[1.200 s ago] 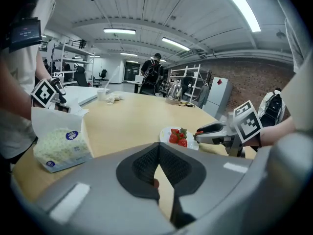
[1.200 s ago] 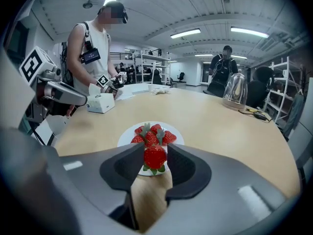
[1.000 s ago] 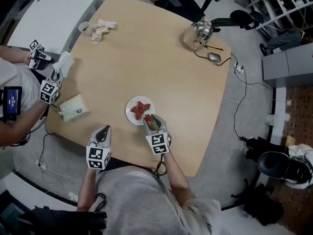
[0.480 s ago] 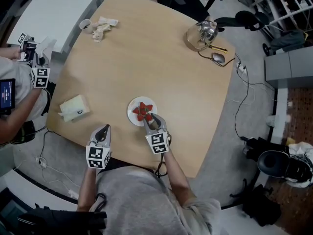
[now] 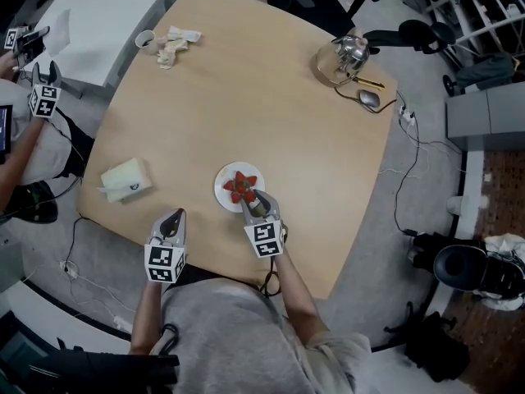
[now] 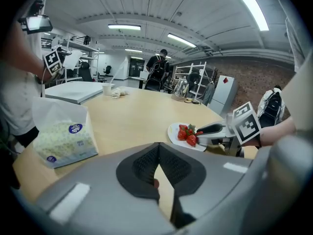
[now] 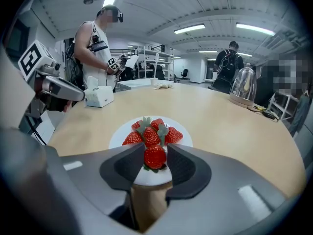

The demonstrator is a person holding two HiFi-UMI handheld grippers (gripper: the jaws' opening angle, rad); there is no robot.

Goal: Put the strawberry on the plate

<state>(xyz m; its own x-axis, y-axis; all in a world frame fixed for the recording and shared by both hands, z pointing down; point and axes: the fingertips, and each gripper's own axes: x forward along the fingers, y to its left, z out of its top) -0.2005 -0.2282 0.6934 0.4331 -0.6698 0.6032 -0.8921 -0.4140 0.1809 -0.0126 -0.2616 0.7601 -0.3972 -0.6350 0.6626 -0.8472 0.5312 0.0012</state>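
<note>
Seen from above, the right gripper (image 5: 253, 200) reaches over the near rim of the white plate (image 5: 221, 189), and the berry it carries is hard to pick out. Its own view settles it: the jaws are clamped on either side of a strawberry (image 7: 155, 156) at the plate's near edge, just in front of the heap of strawberries (image 7: 151, 130) on the plate. The left gripper (image 5: 174, 218) hangs left of the plate at the edge of the table (image 5: 246, 97), and only its own view shows its jaws pressed together, empty.
</note>
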